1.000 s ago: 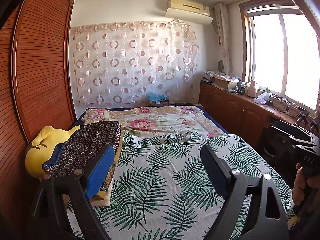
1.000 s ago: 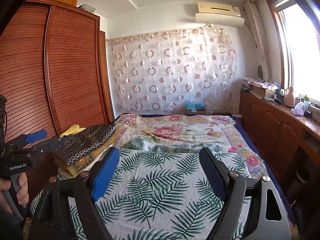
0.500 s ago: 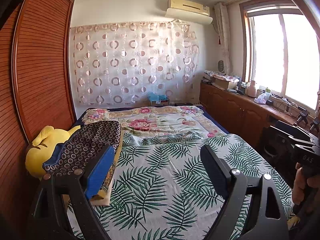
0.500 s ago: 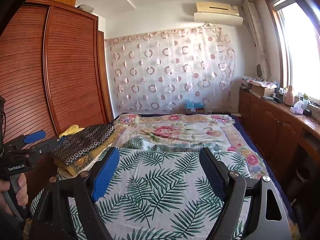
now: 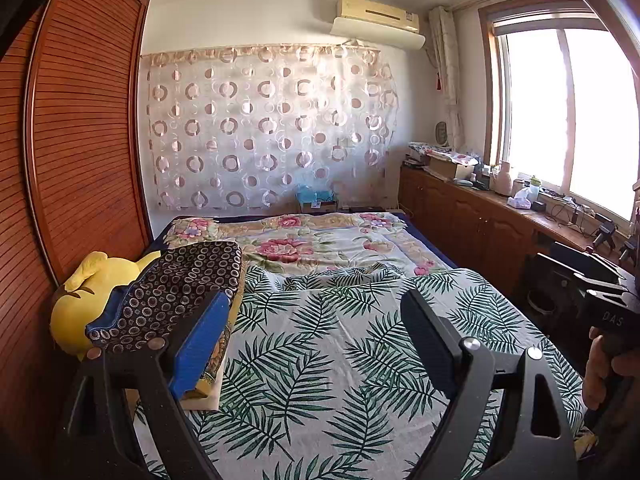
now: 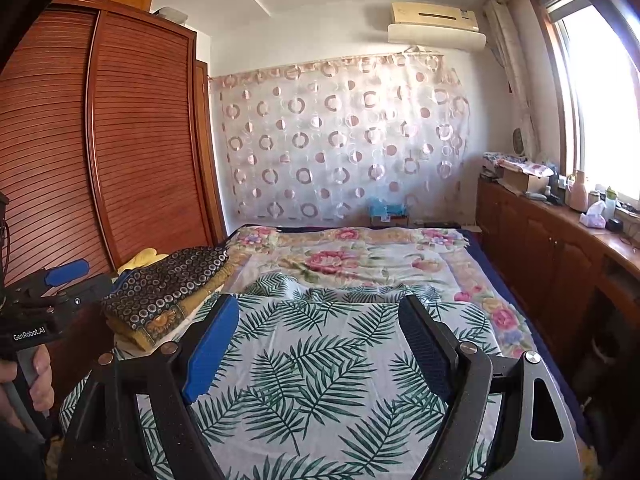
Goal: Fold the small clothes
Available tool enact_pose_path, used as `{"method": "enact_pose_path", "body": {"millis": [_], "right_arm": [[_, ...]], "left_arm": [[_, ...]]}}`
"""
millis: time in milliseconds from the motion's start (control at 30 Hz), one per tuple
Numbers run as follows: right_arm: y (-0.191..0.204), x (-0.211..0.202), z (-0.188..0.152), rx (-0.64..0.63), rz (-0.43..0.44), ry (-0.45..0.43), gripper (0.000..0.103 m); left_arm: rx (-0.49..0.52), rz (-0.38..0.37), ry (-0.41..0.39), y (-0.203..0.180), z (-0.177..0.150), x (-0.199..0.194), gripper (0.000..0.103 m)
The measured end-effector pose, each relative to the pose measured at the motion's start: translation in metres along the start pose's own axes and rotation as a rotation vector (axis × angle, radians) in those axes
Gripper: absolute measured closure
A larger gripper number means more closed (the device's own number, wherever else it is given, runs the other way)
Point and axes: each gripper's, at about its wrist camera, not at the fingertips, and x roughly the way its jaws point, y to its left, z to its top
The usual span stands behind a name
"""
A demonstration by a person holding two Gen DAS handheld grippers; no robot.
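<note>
A stack of folded clothes [image 5: 176, 288], topped by a dark ring-patterned piece, lies at the left edge of the bed [image 6: 168, 280]. A palm-leaf sheet [image 5: 340, 360] covers the near part of the bed. My left gripper [image 5: 315, 298] hovers open above this sheet, just right of the stack, with nothing between its fingers. My right gripper [image 6: 318, 301] is also open and empty, over the leaf sheet [image 6: 320, 360]. A person's hand [image 6: 36, 376] holds the left gripper's handle at the left edge of the right wrist view. No loose garment shows between the fingers.
A yellow plush toy [image 5: 80, 300] sits behind the stack against the slatted wooden wardrobe [image 5: 80, 140]. A floral quilt [image 5: 312, 240] covers the bed's far half. Low wooden cabinets [image 5: 472, 228] with clutter on top run under the window on the right.
</note>
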Motion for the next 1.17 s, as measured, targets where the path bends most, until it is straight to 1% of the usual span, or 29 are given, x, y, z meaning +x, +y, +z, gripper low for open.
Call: {"method": "enact_pose_path", "body": {"millis": [1167], "right_arm": [[-0.0036, -0.0019, 0.0033, -0.003, 0.008, 0.000, 0.019]], "left_arm": [[-0.001, 0.000, 0.000, 0.0003, -0.0004, -0.0005, 0.015]]}}
